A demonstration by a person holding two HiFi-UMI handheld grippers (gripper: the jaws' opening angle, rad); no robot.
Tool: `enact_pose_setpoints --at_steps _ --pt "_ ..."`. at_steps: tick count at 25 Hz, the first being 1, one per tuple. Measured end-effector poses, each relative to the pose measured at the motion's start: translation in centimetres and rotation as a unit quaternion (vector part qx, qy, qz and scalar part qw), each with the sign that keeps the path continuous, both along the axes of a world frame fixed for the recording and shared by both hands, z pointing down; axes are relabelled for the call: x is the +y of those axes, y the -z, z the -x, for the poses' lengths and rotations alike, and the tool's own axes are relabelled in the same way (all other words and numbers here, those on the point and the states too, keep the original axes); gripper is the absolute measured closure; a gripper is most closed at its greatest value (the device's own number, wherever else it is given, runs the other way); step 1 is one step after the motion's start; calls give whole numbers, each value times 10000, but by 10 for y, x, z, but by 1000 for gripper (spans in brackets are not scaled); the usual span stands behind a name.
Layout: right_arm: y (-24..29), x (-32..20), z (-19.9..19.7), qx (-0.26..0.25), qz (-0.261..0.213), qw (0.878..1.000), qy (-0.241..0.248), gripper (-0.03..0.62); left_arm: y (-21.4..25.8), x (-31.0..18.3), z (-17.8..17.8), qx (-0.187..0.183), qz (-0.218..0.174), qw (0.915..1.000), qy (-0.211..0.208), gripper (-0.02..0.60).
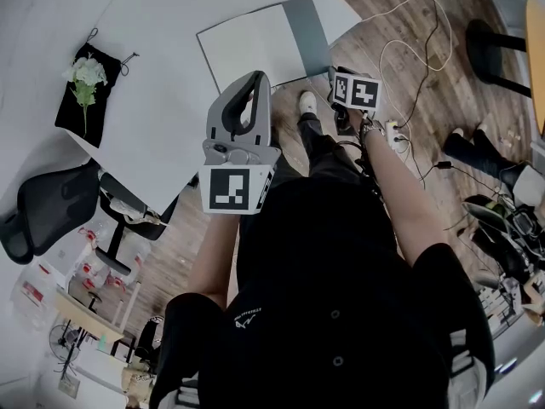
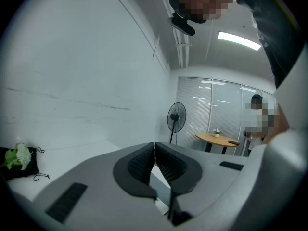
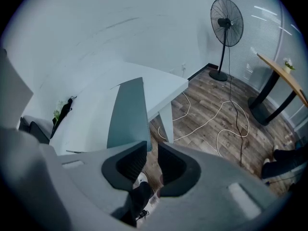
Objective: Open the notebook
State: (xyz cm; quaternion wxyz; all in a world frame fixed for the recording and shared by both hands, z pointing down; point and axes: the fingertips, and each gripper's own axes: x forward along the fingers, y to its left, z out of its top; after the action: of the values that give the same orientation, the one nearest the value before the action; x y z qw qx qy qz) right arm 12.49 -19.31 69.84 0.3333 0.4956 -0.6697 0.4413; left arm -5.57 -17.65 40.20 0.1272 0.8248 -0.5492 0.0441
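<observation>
The notebook (image 1: 255, 48) lies open at the desk (image 1: 162, 135) corner, its grey cover just ahead of the right gripper (image 3: 151, 150), whose jaws stand apart with nothing between them. The left gripper (image 2: 154, 146) hangs level nearby, jaws together, empty.

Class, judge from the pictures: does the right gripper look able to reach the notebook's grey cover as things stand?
Probably yes. The right gripper has its jaws apart, right at the near edge of the grey cover, which lies on the table. Nothing stands between them.
</observation>
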Motion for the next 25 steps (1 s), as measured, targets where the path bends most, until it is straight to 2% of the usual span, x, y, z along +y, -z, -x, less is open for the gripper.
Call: enact_pose_setpoints --at_steps 9,13,18,23,25 --pt "16 -4 6 -170 -282 9995 -3 531 3 2 2 6 -89 10000 -44 574" --pt "22 -3 8 -228 -344 9991 -5 588 2 8 5 -3 -76 10000 -44 574" --pt "32 -4 16 -311 -444 9984 129 588 4 10 5 235 -87 9997 49 574" --pt "43 -4 36 -464 -548 9966 413 588 -5 13 11 147 -54 9999 67 574" --pt "46 -3 43 -489 -593 9955 547 588 -13 16 15 -21 56 10000 64 574"
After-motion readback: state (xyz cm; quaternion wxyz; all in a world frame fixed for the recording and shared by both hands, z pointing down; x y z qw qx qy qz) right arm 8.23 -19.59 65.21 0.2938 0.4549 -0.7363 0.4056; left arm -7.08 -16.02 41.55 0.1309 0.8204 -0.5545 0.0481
